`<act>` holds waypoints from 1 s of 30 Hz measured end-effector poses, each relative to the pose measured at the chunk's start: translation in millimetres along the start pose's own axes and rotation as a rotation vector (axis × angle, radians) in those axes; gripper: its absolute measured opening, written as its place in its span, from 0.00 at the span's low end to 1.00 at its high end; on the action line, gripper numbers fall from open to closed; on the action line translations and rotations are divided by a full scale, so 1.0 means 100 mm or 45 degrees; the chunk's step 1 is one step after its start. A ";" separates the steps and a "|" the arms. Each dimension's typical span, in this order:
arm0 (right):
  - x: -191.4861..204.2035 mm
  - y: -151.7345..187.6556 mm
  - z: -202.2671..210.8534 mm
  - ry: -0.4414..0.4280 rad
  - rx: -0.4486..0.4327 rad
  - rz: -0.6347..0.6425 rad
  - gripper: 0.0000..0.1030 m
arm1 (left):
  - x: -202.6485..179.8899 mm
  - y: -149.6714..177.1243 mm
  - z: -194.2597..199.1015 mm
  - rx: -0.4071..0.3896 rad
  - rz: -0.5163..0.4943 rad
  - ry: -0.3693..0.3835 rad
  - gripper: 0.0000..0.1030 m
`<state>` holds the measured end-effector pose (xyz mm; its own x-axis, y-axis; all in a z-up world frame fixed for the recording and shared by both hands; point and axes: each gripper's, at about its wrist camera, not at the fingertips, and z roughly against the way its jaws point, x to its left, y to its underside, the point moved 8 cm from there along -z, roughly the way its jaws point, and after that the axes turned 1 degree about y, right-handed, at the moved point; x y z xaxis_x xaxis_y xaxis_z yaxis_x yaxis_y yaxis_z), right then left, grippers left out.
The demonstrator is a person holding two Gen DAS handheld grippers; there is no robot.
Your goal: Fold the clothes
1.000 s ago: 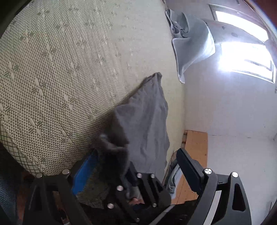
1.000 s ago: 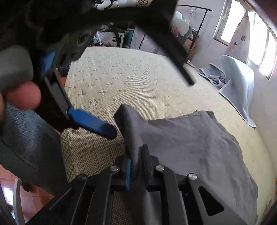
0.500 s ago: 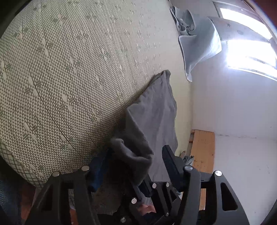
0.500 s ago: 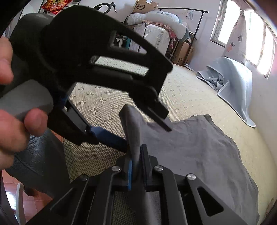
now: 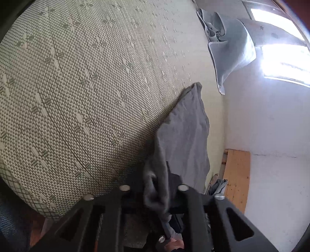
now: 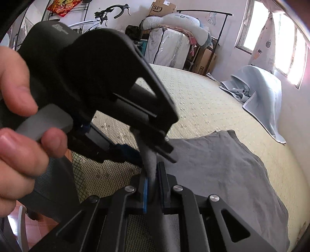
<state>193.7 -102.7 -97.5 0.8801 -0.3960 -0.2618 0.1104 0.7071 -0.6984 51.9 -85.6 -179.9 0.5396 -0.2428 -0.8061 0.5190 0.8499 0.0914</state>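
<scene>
A dark grey garment (image 5: 186, 139) lies on the woven bed mat (image 5: 77, 87), near its right edge, with one corner lifted. My left gripper (image 5: 155, 186) is shut on that raised corner fold. In the right wrist view the same garment (image 6: 222, 170) spreads to the right, and my right gripper (image 6: 153, 180) is shut on the same fold just below the left gripper (image 6: 147, 153). The two grippers pinch the cloth almost at one spot. A person's hand (image 6: 17, 135) holds the left gripper's handle.
A light blue blanket (image 6: 261, 93) is bunched at the far side of the bed mat (image 6: 193, 100) against the wall. A wooden board (image 5: 236, 174) shows on the floor beside the bed. Boxes, a clothes rail (image 6: 203, 11) and a bicycle stand behind the bed.
My left gripper went from wide open around the raised corner to shut on it, closing in above the right gripper. The right gripper kept its hold on the fold.
</scene>
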 end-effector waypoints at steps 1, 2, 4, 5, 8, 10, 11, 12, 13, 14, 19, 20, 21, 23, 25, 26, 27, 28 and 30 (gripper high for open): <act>0.00 0.01 0.01 0.004 0.001 0.005 0.13 | -0.01 0.00 0.01 -0.003 0.000 0.004 0.10; 0.00 0.02 0.03 0.007 0.002 0.011 0.21 | -0.02 0.00 0.02 -0.005 -0.001 0.010 0.10; -0.01 0.06 0.09 0.041 -0.003 0.023 0.39 | -0.07 0.00 0.06 -0.005 0.000 0.035 0.09; -0.02 0.08 0.13 0.065 -0.009 0.026 0.43 | -0.10 0.01 0.07 -0.005 0.001 0.048 0.09; -0.09 0.13 0.19 0.151 0.003 0.031 0.52 | -0.20 0.03 0.12 -0.001 0.001 0.098 0.08; -0.14 0.20 0.21 0.202 0.027 0.032 0.53 | -0.28 0.04 0.15 0.004 -0.010 0.123 0.08; -0.16 0.25 0.22 0.217 0.039 0.029 0.53 | -0.31 0.05 0.15 0.004 -0.018 0.134 0.08; -0.19 0.29 0.23 0.232 0.052 0.026 0.53 | -0.34 0.05 0.16 0.003 -0.026 0.140 0.08; -0.21 0.33 0.24 0.247 0.064 0.022 0.53 | -0.37 0.06 0.17 0.001 -0.036 0.144 0.08; -0.24 0.37 0.26 0.262 0.077 0.019 0.53 | -0.39 0.06 0.18 -0.002 -0.042 0.145 0.08; -0.35 0.59 0.32 0.337 0.140 0.004 0.53 | -0.43 0.05 0.22 -0.009 -0.046 0.149 0.08; -0.38 0.63 0.33 0.352 0.153 0.000 0.53 | -0.44 0.05 0.23 -0.011 -0.045 0.152 0.08; -0.40 0.67 0.35 0.367 0.165 -0.003 0.53 | -0.44 0.05 0.25 -0.012 -0.044 0.154 0.08; -0.45 0.76 0.38 0.397 0.190 -0.009 0.53 | -0.48 0.05 0.28 -0.022 -0.058 0.157 0.08; -0.52 0.85 0.43 0.427 0.212 -0.021 0.53 | -0.52 0.05 0.30 -0.031 -0.069 0.159 0.08; -0.58 0.91 0.47 0.441 0.221 -0.030 0.53 | -0.54 0.05 0.31 -0.036 -0.070 0.161 0.08; -0.65 0.98 0.51 0.461 0.233 -0.042 0.53 | -0.55 0.05 0.32 -0.040 -0.071 0.163 0.08; -0.71 1.05 0.57 0.478 0.244 -0.052 0.53 | -0.57 0.05 0.33 -0.045 -0.072 0.165 0.07; -0.83 1.19 0.67 0.511 0.266 -0.072 0.53 | -0.59 0.04 0.34 -0.053 -0.070 0.168 0.07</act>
<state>165.0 53.4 -114.3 0.6263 -0.6036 -0.4934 0.2800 0.7648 -0.5803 44.7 -83.7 -111.5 0.4175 -0.2285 -0.8795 0.5160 0.8563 0.0225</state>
